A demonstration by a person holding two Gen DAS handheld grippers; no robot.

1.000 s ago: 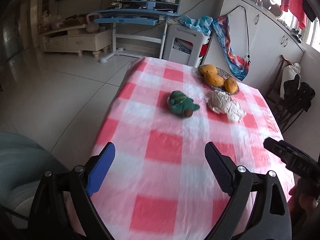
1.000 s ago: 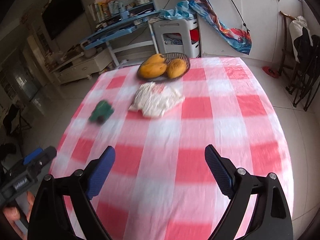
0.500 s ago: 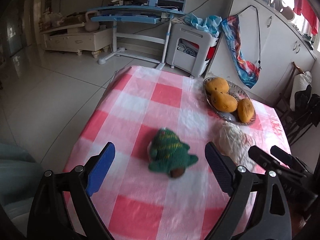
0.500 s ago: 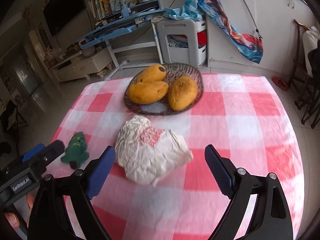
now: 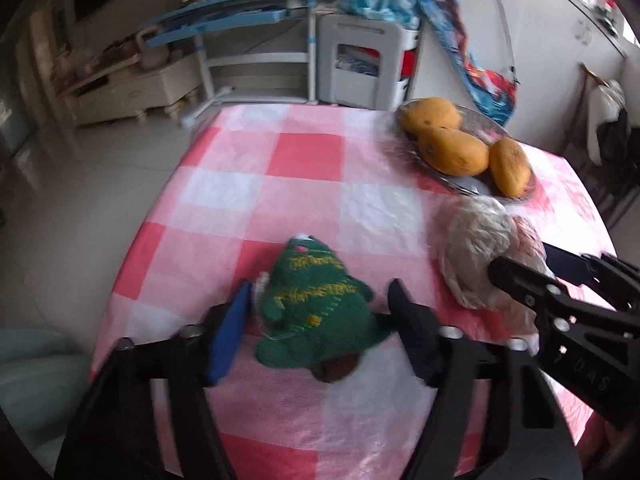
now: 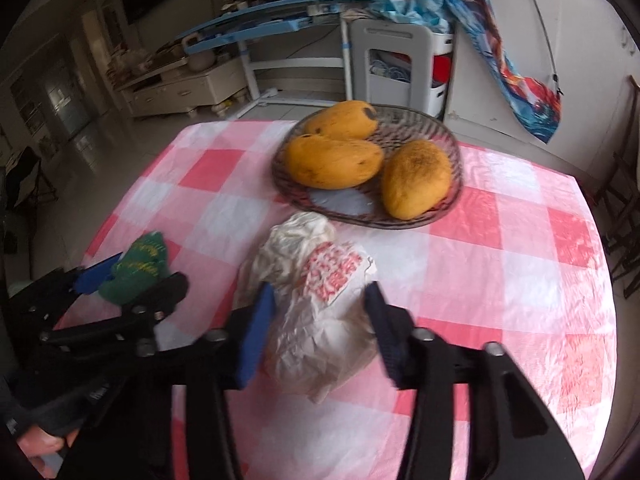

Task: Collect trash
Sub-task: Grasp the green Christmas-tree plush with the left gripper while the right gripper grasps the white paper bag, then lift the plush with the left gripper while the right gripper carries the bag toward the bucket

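On the counter [image 6: 520,280], which is covered by a pink-and-white checked cloth, a wire fruit basket [image 6: 448,136] holding three mangoes [image 6: 332,162] is taken as the landmark. Just in front of the basket, nearly touching its rim, a crumpled white paper bag [image 6: 316,308] with red print is seen lying between the fingers of the right gripper [image 6: 320,328]; its jaws are closing, and the blue pad on one side looks to be at the paper, though a firm pinch cannot be confirmed. Left of the basket and nearer the counter's edge, a green knitted toy [image 5: 316,312] with yellow stripes is framed by the left gripper [image 5: 320,320], whose jaws are likewise closing around it; contact with the pads cannot be told because of blur. The two grippers are held close beside each other, each showing at the edge of the other's view. Beyond the basket, past the far end of the counter, a white plastic stool [image 6: 396,64], a blue desk [image 6: 276,12] and a colourful hanging cloth [image 6: 516,72] are seen against the wall.
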